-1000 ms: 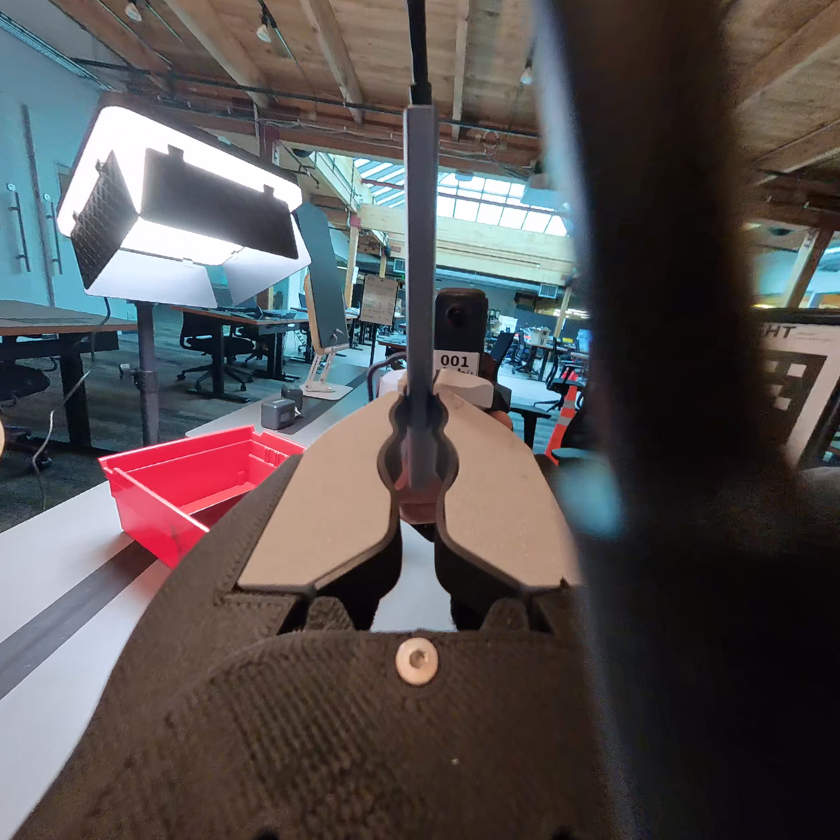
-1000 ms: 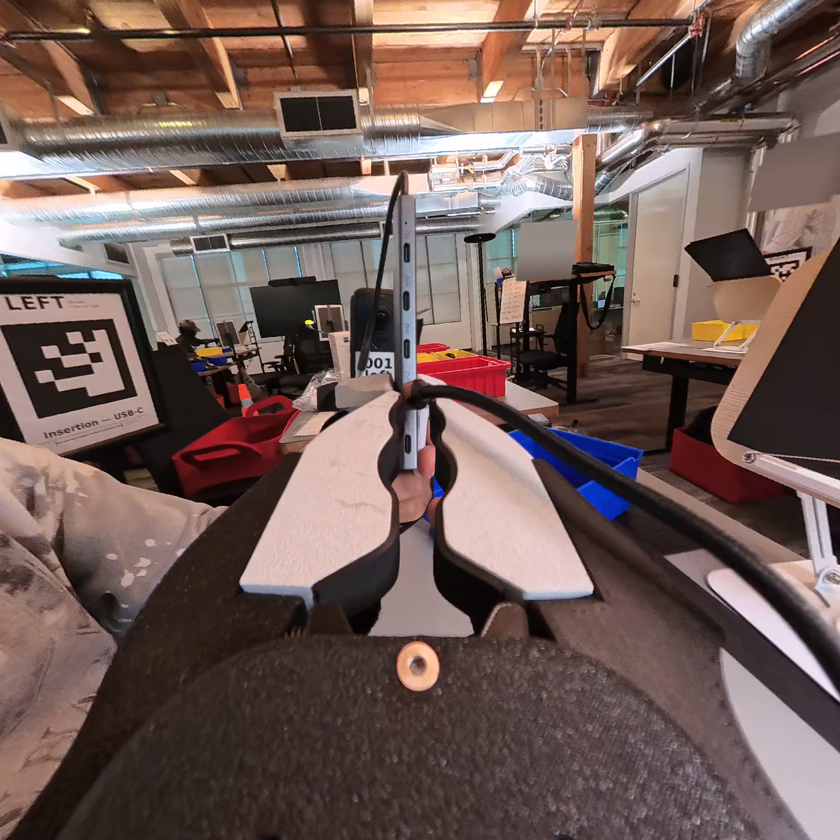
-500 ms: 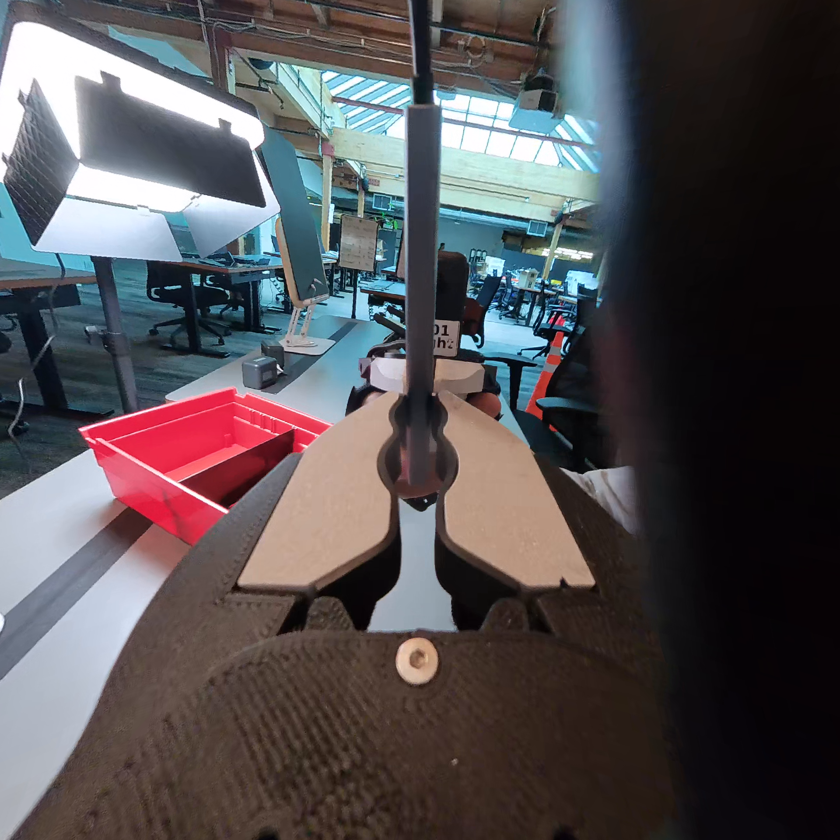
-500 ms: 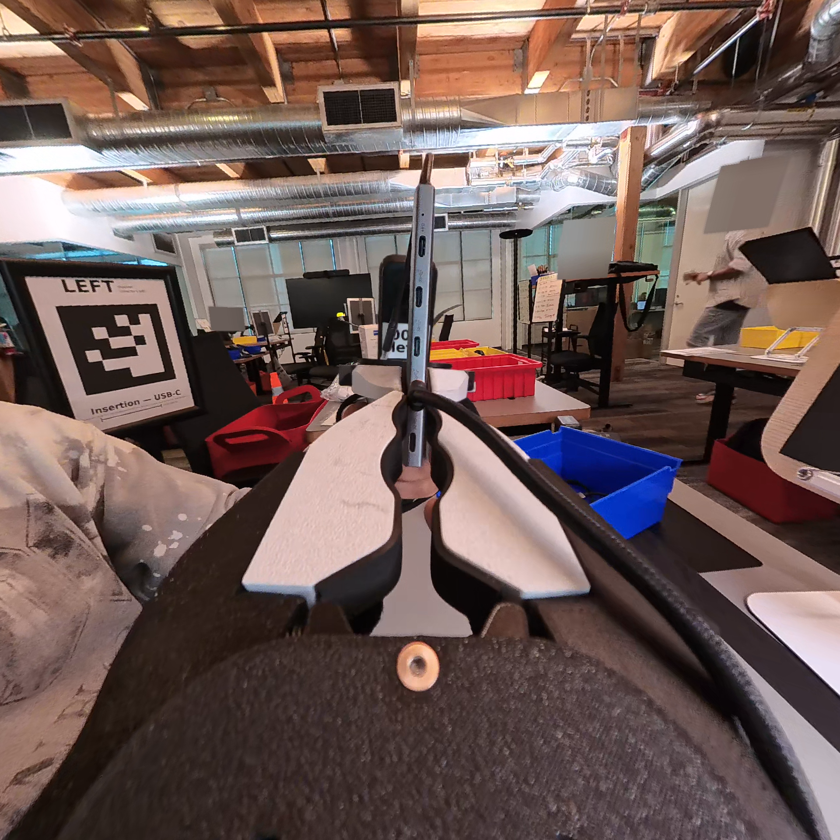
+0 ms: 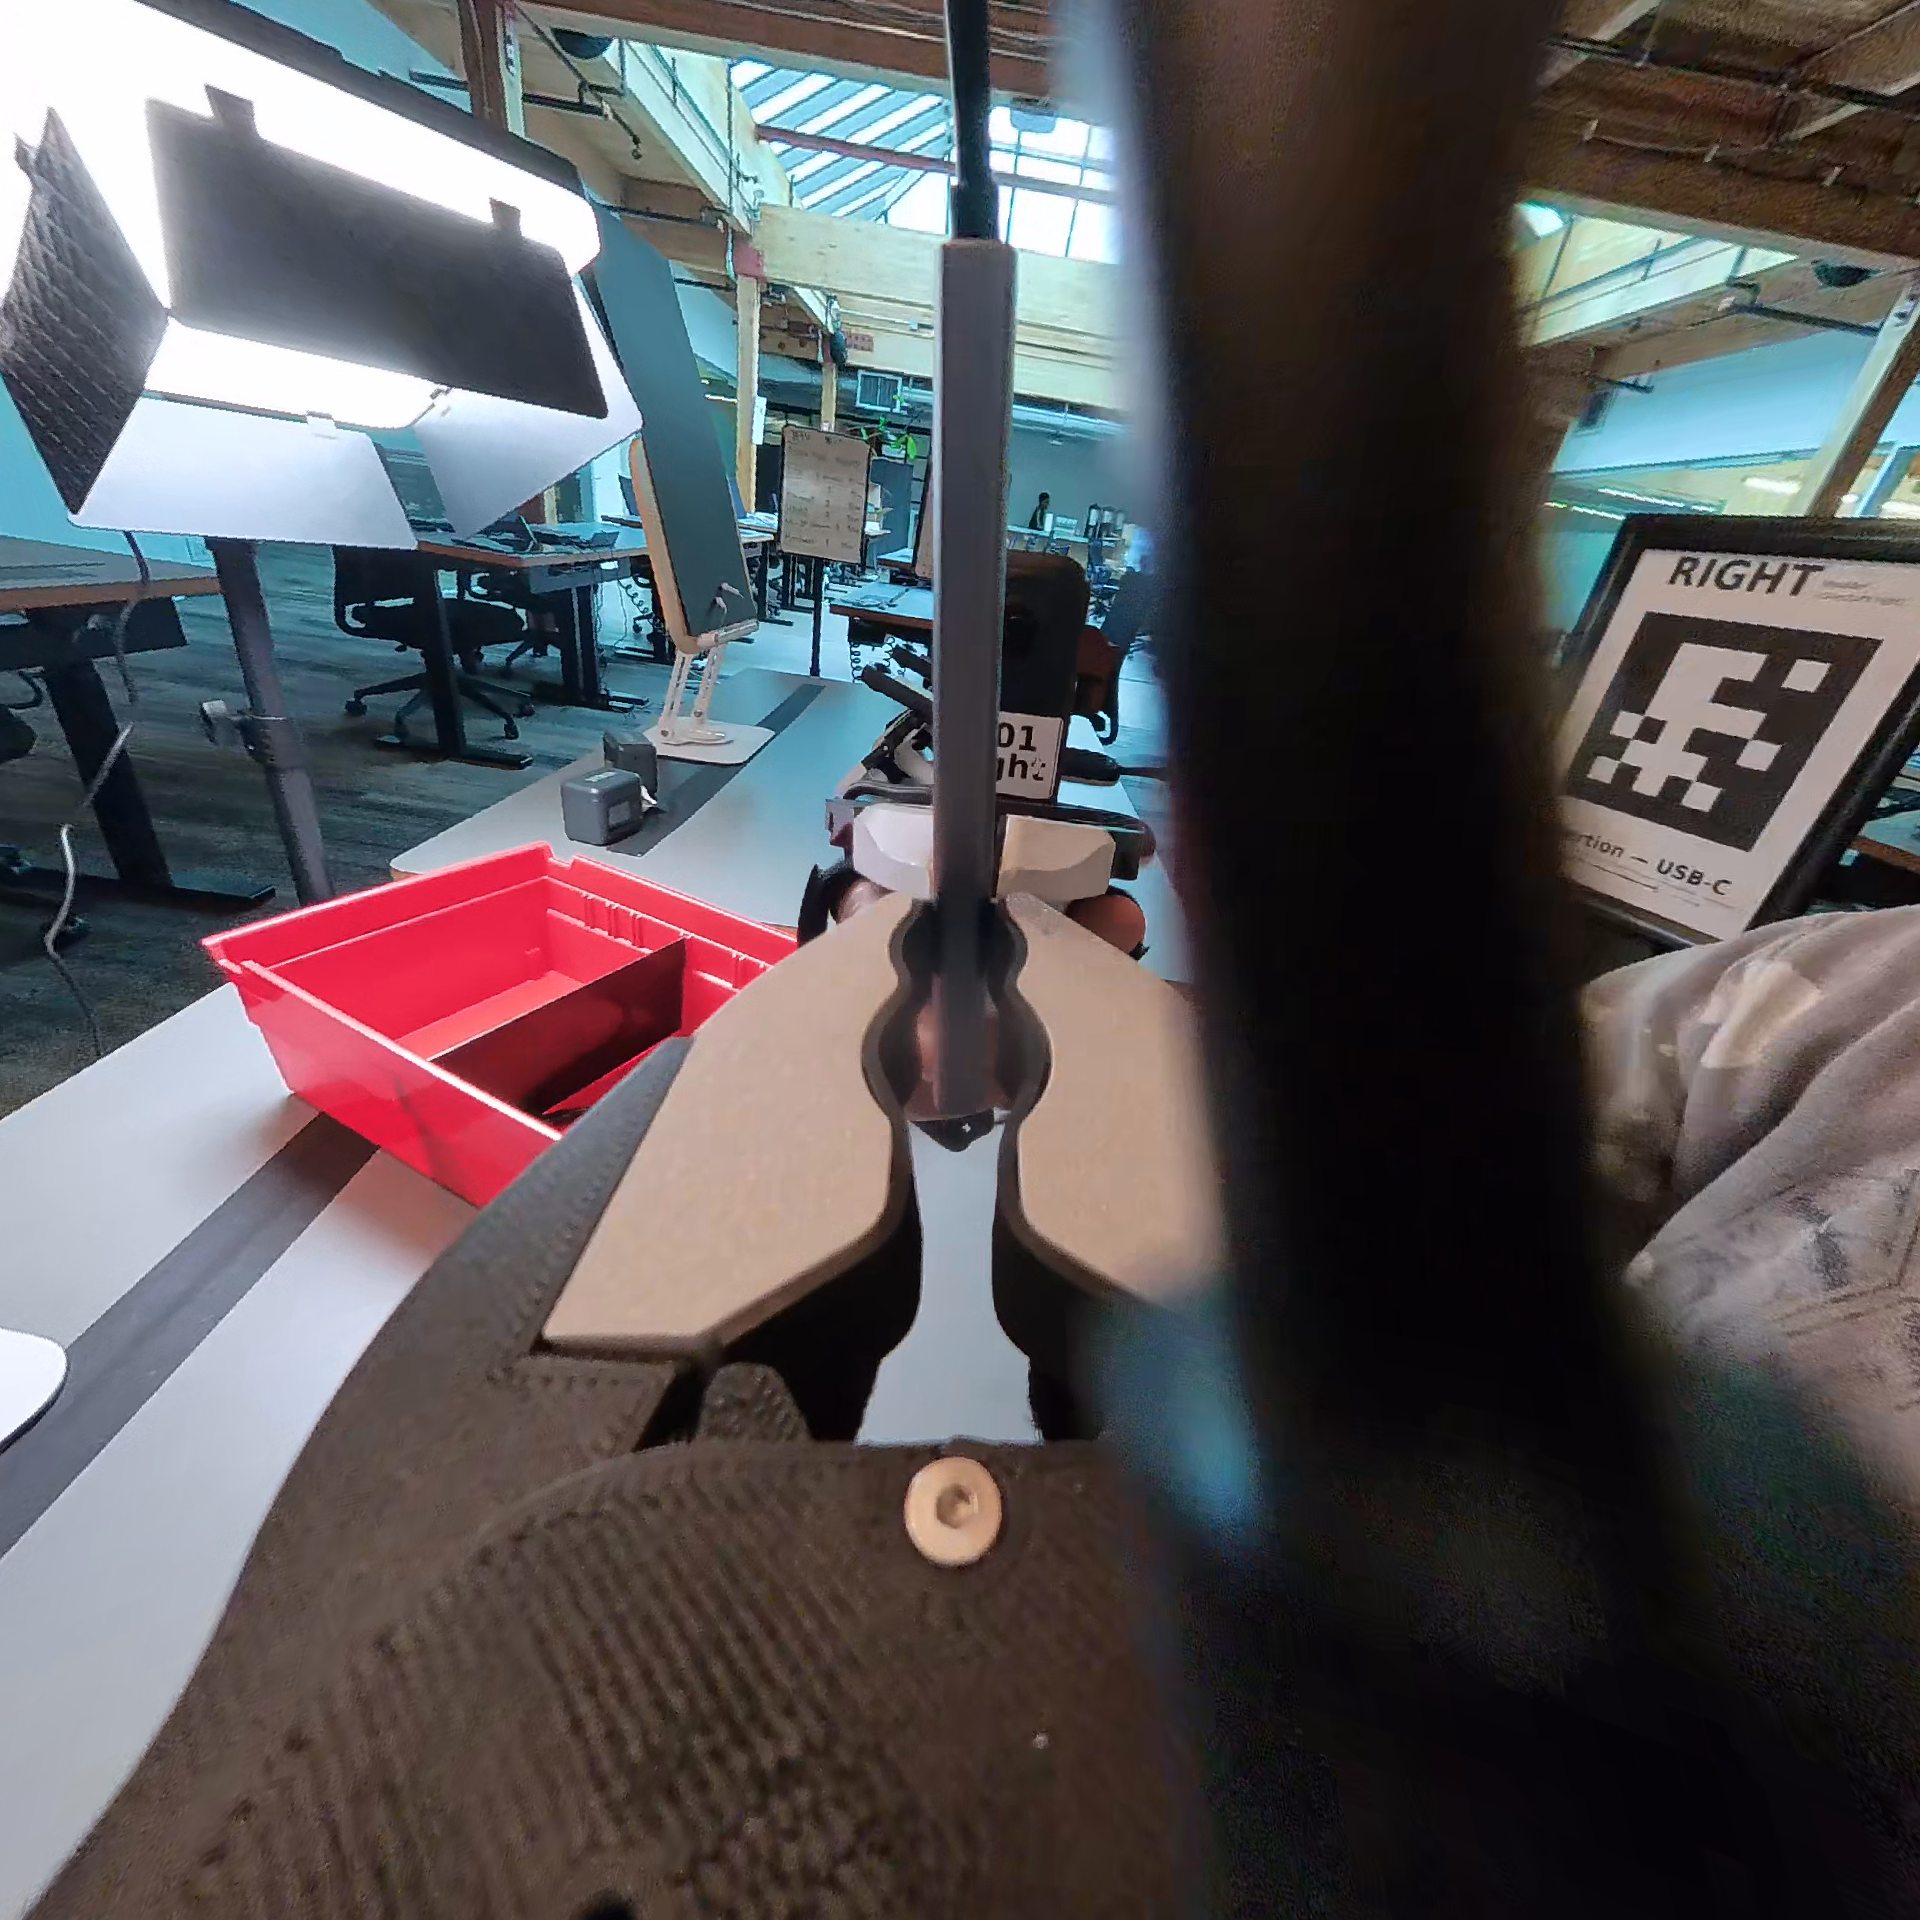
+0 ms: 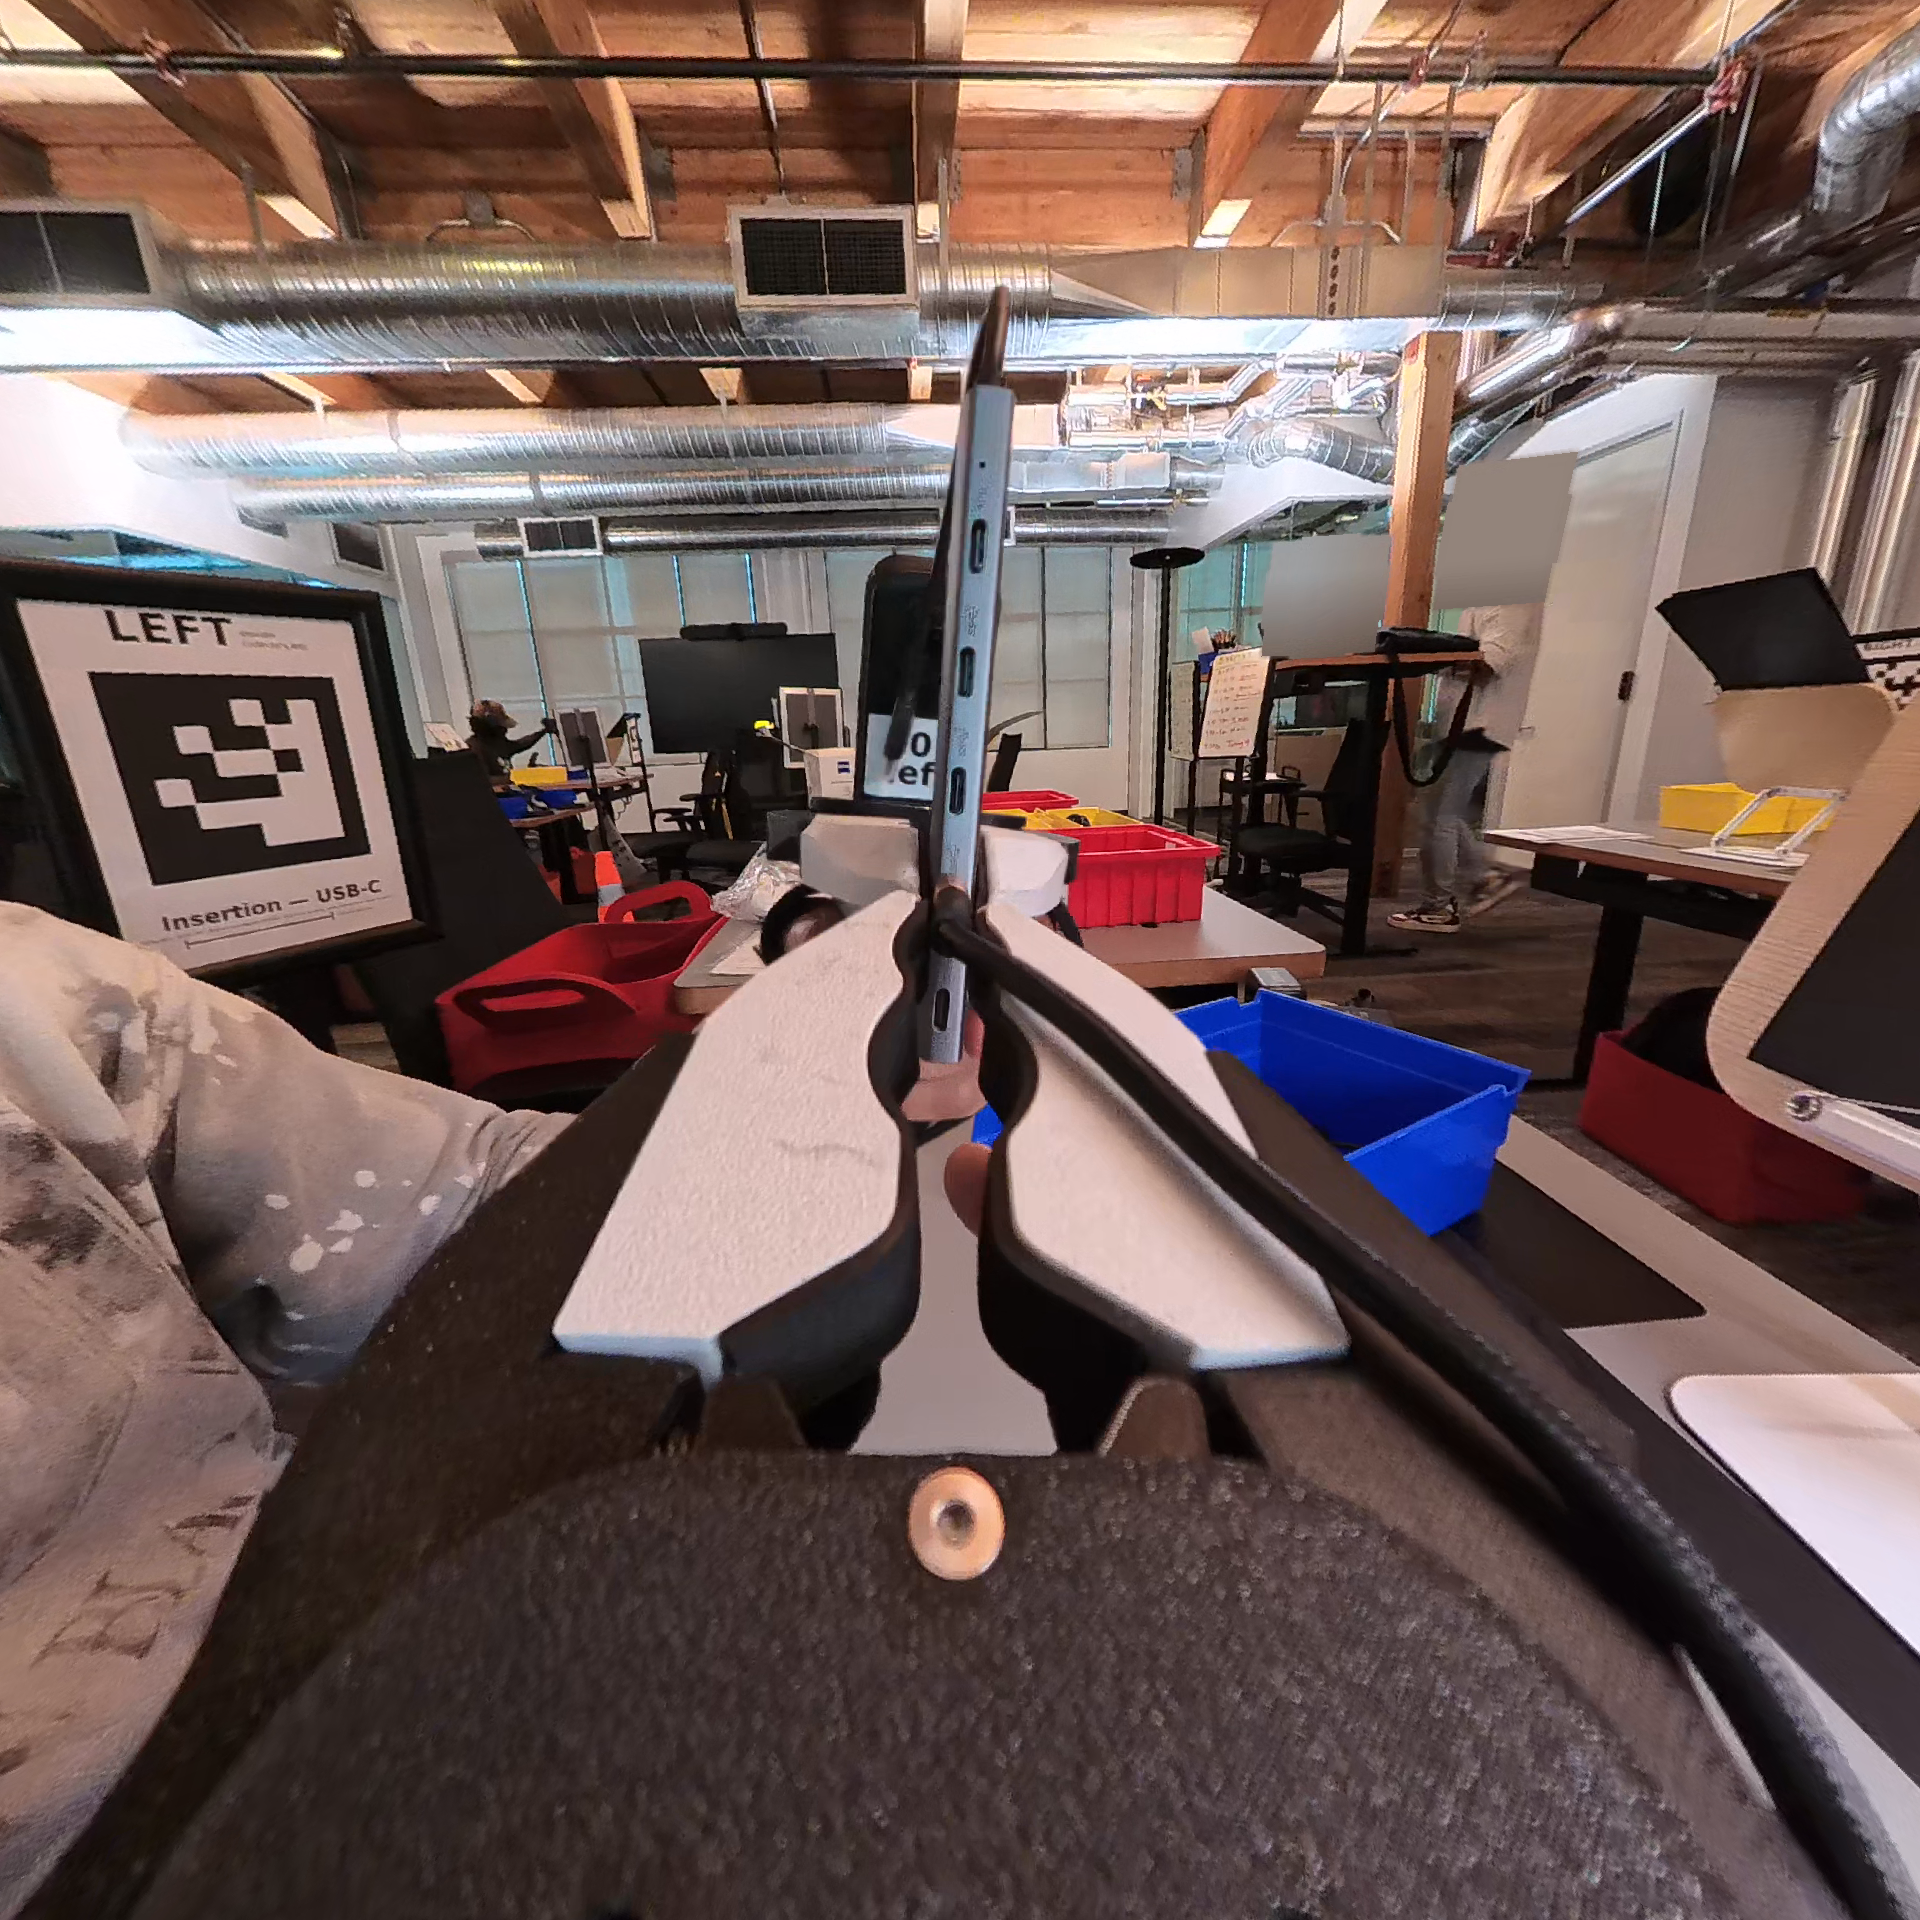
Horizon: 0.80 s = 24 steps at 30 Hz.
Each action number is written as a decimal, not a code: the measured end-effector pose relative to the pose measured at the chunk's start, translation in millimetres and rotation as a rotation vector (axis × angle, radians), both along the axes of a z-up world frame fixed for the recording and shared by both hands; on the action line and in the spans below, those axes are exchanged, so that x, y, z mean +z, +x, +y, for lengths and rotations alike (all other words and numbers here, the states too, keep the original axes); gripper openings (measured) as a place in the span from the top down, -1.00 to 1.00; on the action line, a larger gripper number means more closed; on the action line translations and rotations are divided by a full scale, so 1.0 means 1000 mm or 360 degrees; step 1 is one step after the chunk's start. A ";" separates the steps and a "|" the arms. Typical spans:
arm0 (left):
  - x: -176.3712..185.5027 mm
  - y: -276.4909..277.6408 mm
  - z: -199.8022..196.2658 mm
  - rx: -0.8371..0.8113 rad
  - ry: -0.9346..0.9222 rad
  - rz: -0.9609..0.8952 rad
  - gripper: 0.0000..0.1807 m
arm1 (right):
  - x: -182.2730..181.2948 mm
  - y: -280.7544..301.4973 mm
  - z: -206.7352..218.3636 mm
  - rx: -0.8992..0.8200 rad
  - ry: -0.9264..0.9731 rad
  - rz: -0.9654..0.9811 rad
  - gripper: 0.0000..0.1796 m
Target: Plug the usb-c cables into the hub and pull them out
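Note:
A slim grey hub (image 5: 971,623) stands upright, edge-on, between the fingertips of my left gripper (image 5: 961,935), which is shut on its lower end. In the right wrist view the hub (image 6: 966,707) shows its side with several ports and leans slightly right. My right gripper (image 6: 951,925) is shut on the plug end of a thick black usb-c cable (image 6: 1351,1278), which meets the hub's port side at the fingertips. I cannot tell how deep the plug sits. The cable is a dark blur (image 5: 1330,727) in the left wrist view. Each gripper faces the other across the hub.
A red bin (image 5: 499,997) sits on the grey table (image 5: 156,1195) at left, under a bright light panel (image 5: 312,312). A blue bin (image 6: 1351,1091) lies right. Framed marker boards (image 5: 1745,727) (image 6: 229,769) and a person's sleeve (image 6: 156,1195) are close by. Both grippers' tips are close together, under 4 cm apart. The bright light panel (image 5: 312,312) is about 40 centimeters from both grippers' fingertips.
Both grippers keep their hold. The hub now leans slightly right in the right wrist view, where it stood straight. The background has shifted as both hands moved.

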<state>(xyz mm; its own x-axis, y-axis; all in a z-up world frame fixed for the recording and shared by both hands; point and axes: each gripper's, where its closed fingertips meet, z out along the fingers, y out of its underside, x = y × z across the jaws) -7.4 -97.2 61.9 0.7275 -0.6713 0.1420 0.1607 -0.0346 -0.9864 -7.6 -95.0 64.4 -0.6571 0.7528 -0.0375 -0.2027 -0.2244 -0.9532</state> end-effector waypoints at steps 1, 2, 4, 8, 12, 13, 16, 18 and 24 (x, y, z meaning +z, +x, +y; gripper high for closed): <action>-0.001 -0.001 0.001 0.0003 -0.0004 0.0003 0.90 | -0.002 -0.001 0.000 0.0005 0.0005 -0.0005 0.93; -0.002 -0.002 0.001 0.0002 -0.0011 0.0010 0.90 | -0.004 -0.002 0.001 0.0011 0.0029 -0.0018 0.93; 0.005 -0.014 -0.002 0.0059 0.0028 -0.0027 0.89 | 0.007 0.009 0.015 0.0008 -0.0064 0.0083 0.93; 0.034 -0.088 -0.048 0.0302 0.0175 -0.0075 0.88 | 0.014 0.037 0.055 -0.0201 0.0091 0.0059 0.93; 0.031 -0.091 -0.046 0.0396 0.0116 0.0011 0.89 | 0.015 0.027 0.063 -0.0224 0.0014 -0.0043 0.93; 0.028 -0.091 -0.043 0.0423 0.0092 0.0032 0.89 | 0.012 0.023 0.072 -0.0290 -0.0019 -0.0093 0.93; 0.017 -0.094 -0.034 0.0498 0.0018 0.0102 0.90 | 0.005 0.021 0.093 -0.0358 -0.0126 -0.0258 0.93; 0.012 -0.092 -0.030 0.0503 -0.0021 0.0127 0.90 | -0.004 0.016 0.106 -0.0384 -0.0193 -0.0369 0.93; 0.002 -0.089 -0.019 0.0524 -0.0070 0.0194 0.89 | -0.069 -0.011 0.153 -0.0591 0.0037 -0.0939 0.92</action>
